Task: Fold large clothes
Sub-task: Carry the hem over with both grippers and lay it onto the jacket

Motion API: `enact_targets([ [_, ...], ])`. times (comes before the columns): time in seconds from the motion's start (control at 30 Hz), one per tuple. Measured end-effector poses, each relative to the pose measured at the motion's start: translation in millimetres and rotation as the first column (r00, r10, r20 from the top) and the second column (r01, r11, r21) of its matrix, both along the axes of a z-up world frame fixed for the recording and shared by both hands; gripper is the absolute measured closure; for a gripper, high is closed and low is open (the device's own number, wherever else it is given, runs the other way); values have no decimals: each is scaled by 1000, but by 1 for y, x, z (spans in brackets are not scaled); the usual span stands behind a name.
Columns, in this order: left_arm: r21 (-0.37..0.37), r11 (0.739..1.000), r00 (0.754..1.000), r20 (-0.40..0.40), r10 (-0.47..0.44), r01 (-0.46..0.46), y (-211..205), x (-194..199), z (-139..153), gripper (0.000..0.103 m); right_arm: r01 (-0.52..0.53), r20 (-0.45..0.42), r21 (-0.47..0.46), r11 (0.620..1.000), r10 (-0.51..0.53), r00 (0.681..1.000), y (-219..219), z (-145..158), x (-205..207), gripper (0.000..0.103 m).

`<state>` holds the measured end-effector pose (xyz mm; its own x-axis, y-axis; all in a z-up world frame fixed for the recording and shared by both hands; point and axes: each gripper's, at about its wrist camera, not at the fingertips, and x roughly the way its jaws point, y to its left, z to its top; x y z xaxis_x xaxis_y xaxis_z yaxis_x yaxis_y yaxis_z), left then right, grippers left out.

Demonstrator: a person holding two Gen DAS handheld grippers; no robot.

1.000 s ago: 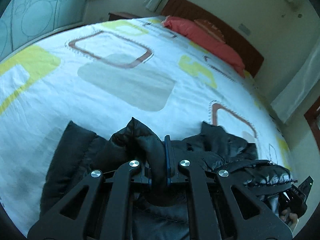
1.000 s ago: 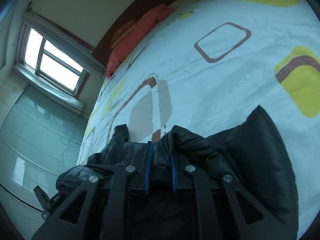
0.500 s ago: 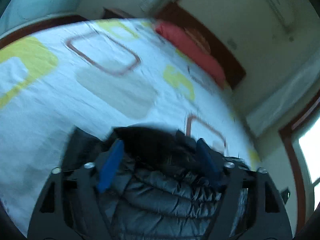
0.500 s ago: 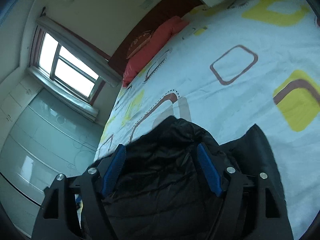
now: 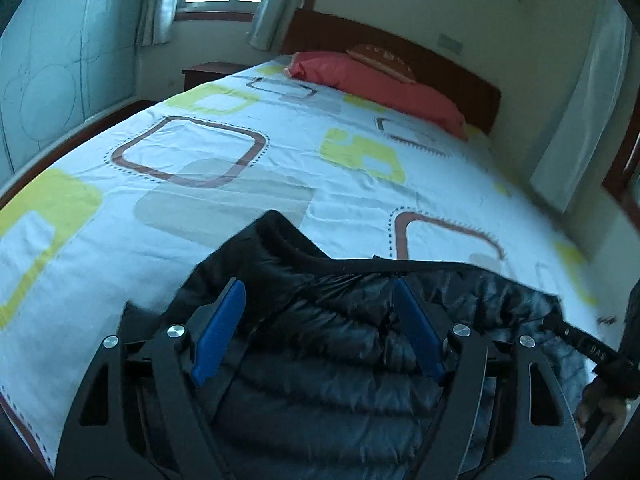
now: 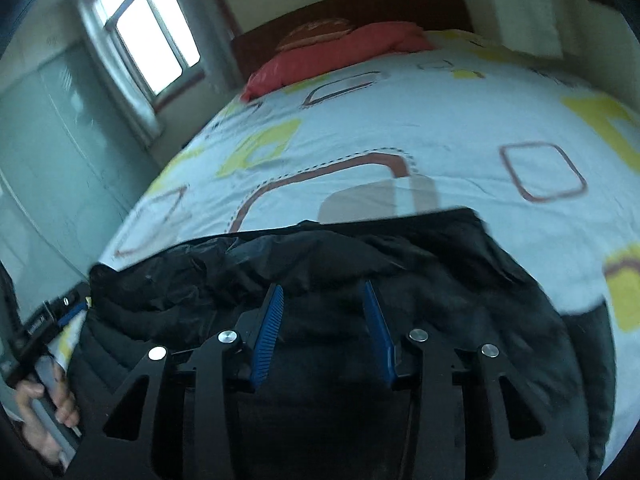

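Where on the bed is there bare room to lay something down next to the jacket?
Most of the sheet is bare: the wide stretch between the jacket and the red pillow, and the strips on both sides of the jacket. The near edge is crowded by the jacket and both grippers.

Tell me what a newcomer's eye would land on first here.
A black quilted puffer jacket lies spread across the near edge of the bed, right under both cameras. Behind it stretches a white bedsheet printed with yellow and brown squares. A red pillow sits against the dark wooden headboard at the far end.
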<state>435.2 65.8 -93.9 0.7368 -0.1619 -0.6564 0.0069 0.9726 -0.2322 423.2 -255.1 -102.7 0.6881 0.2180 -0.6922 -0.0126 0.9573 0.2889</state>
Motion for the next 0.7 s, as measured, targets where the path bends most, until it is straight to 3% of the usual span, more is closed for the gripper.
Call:
enact_targets([
  [0.1, 29, 999, 997, -77, 32, -30, 0, 19, -18, 27, 2, -68, -71, 997, -7, 998, 8, -23, 19, 61],
  [0.2, 10, 999, 974, -220, 45, -44, 5, 41, -53, 27, 11, -99, -48, 999, -16, 995, 6, -37, 25, 61],
  [0.33, 40, 998, 976, -210, 49, -41, 1, 39, -41, 27, 16, -78, -32, 999, -18, 997, -4, -21, 14, 61],
  [0.47, -16, 999, 992, -118, 41, -43, 14, 7, -9, 27, 81, -45, -52, 995, -84, 995, -34, -10, -7, 61],
  [0.53, -30, 998, 994, -95, 45, -48, 19, -3, -6, 27, 99, -66, -110, 989, -107, 992, -42, -20, -8, 61],
  [0.57, -13, 998, 995, -89, 54, -55, 21, -3, -10, 27, 102, -106, -96, 990, -112, 988, -48, -33, -5, 61],
  [0.63, -2, 998, 981, -184, 56, -57, 25, 12, -35, 27, 108, -123, -46, 993, -113, 986, -54, -37, -2, 61],
  [0.7, -31, 997, 978, -197, 68, -76, 31, 15, -38, 27, 124, -125, -61, 990, -131, 983, -55, -24, -8, 61],
])
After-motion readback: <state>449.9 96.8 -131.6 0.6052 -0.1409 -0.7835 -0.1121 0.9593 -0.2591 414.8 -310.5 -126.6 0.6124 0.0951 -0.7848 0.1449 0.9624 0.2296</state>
